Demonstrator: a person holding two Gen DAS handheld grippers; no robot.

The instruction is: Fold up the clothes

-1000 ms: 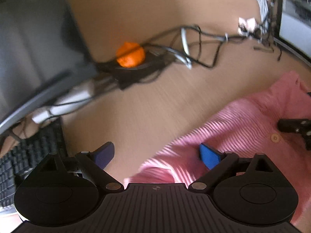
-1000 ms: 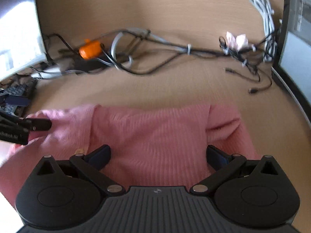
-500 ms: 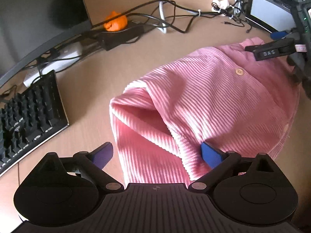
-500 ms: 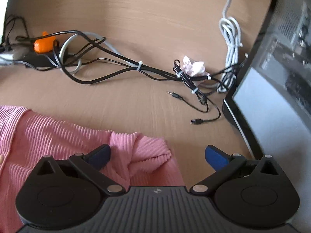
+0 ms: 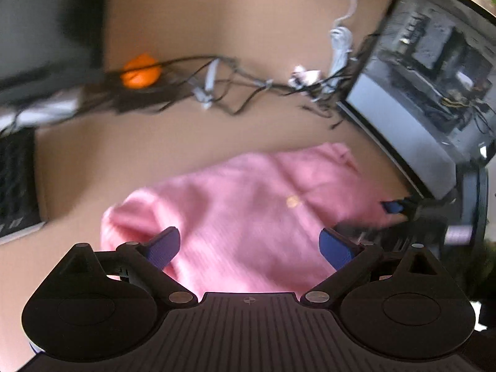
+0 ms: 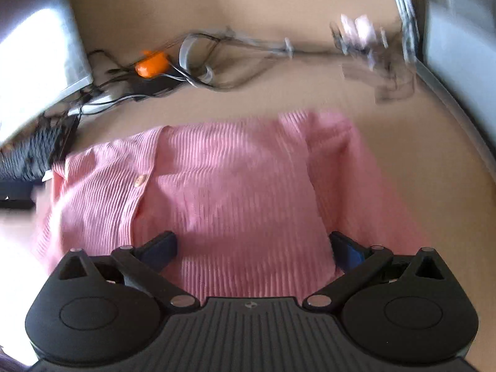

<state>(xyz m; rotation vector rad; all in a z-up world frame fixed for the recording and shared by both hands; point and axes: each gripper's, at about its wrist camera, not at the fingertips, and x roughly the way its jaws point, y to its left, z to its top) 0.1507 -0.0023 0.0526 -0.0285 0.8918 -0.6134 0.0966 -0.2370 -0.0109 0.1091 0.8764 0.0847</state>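
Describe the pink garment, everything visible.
The pink ribbed knit top lies in a rumpled, partly folded heap on the tan wooden desk, short of the cable tangle behind it. A button placket runs down its left part, with one pale button showing. A layer is folded over along its right side. The fabric looks soft and finely corded. Both views are motion-blurred. The left gripper and right gripper are open over it; whether their fingers touch the cloth cannot be told.

The cardigan (image 6: 235, 186) lies on the desk (image 6: 217, 0); cables (image 6: 198, 62) at twelve o'clock behind it, keyboard (image 6: 34, 152) at nine.
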